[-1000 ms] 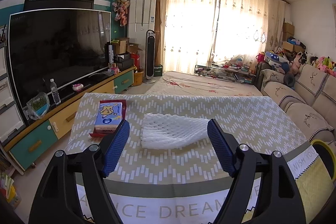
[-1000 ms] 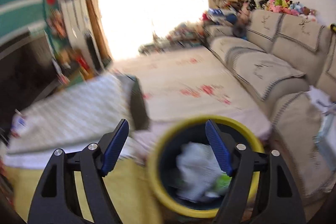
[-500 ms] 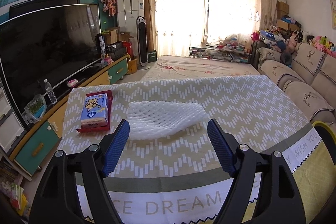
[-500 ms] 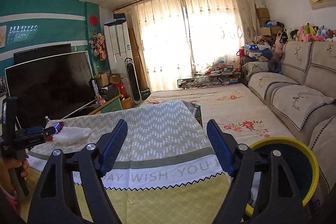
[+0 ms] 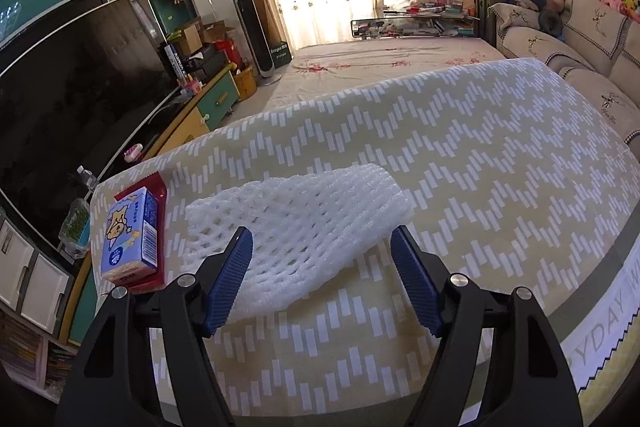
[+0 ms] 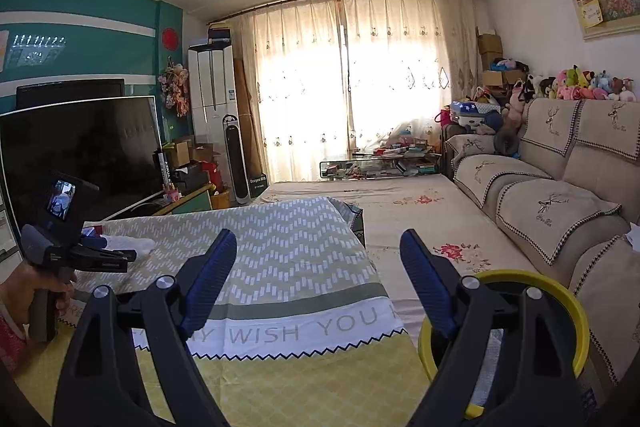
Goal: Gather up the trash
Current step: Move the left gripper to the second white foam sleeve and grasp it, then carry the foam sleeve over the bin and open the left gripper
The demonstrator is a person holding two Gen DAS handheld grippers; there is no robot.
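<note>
A white foam fruit net (image 5: pixel 296 223) lies flat on the zigzag-patterned tablecloth (image 5: pixel 480 167). My left gripper (image 5: pixel 320 235) points down at it with the net's near end between its blue pads. The jaws are closing a little and neither pad presses on the foam. From the right wrist view the left gripper (image 6: pixel 100 251) shows at far left, held by a hand (image 6: pixel 24 291), with the foam net (image 6: pixel 136 245) just beyond it. My right gripper (image 6: pixel 318 237) hovers over the table's near edge. Its jaws are opening with nothing between them. The yellow-rimmed trash bin (image 6: pixel 560 291) stands at lower right.
A blue tissue pack (image 5: pixel 130 239) rests on a red box (image 5: pixel 160 187) left of the net. Past the table's left edge are a large TV (image 5: pixel 60 99) and its low cabinet. A sofa (image 6: pixel 560 187) runs along the right, behind the bin.
The left gripper has come closer to the foam net and tipped down over it. The right gripper has swung from above the bin to face across the table, then held still.
</note>
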